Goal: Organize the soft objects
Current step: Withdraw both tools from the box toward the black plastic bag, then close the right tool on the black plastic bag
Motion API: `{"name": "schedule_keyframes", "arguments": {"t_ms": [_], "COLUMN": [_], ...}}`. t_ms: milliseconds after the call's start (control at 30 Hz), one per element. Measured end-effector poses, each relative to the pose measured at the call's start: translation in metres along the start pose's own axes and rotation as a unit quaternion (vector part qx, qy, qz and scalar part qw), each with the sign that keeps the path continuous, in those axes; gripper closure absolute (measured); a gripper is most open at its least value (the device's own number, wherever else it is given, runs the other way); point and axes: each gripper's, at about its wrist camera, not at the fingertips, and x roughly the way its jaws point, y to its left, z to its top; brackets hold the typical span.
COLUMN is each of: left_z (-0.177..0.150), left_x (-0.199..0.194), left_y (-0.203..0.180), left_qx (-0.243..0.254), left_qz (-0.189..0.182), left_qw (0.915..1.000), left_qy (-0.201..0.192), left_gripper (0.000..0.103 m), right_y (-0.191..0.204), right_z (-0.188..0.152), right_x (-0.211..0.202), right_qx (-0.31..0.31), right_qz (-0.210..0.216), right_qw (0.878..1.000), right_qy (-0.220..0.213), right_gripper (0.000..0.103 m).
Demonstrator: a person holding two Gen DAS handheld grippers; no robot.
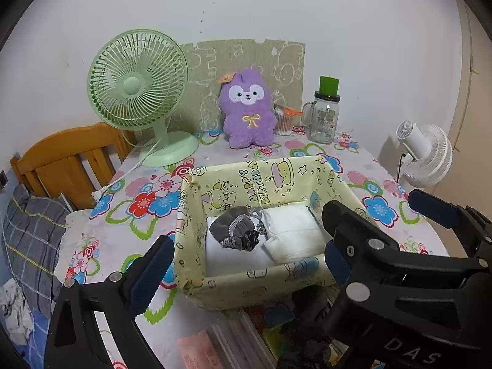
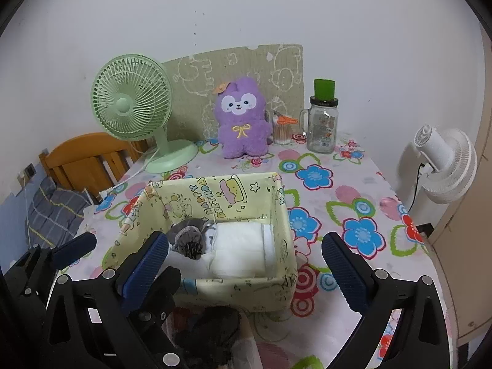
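Note:
A pale yellow cartoon-print box [image 1: 261, 286] [image 2: 246, 292] stands on the flowered tablecloth. Inside it lie a grey ruffled fabric bundle [image 1: 235, 229] [image 2: 189, 240] and a white folded soft pack [image 1: 292, 233] [image 2: 240, 250]. My left gripper [image 1: 243, 267] hangs open above the box's near edge, its blue pads [image 1: 150, 273] spread wider than the box. My right gripper [image 2: 246, 269] is also open over the near edge, with nothing pinched. Each view also catches the other gripper at its side. A purple plush toy [image 1: 247, 113] [image 2: 241, 120] sits upright at the back.
A green desk fan [image 1: 136, 80] and its cord stand back left. A glass jar [image 1: 324, 117] and a cotton-swab cup [image 1: 284, 121] sit back right. A white fan [image 2: 446, 166] stands beyond the table's right edge, a wooden headboard [image 1: 67, 160] to the left. Dark fuzzy fabric [image 2: 215, 329] lies below the grippers.

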Motion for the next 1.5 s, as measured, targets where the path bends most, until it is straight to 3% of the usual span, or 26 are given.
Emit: {"name": "schedule_keyframes", "arguments": {"t_ms": [933,1500], "left_z": [-0.034,-0.056], "left_x": [-0.047,-0.054], "left_y": [-0.004,-0.003], "left_qx": [0.0,0.002], "left_qz": [0.002,-0.003], "left_qw": [0.9997,0.9997], "left_qy": [-0.024,-0.024], "left_gripper": [0.003,0.003], "right_y": [0.011,0.019], "right_z": [-0.032,-0.051], "right_x": [-0.051,-0.054], "right_qx": [-0.012,-0.027], "right_qz": [0.002,0.001], "right_qw": [1.0,1.0], "right_qy": [-0.018,-0.014], "right_gripper": [0.001,0.001]}}
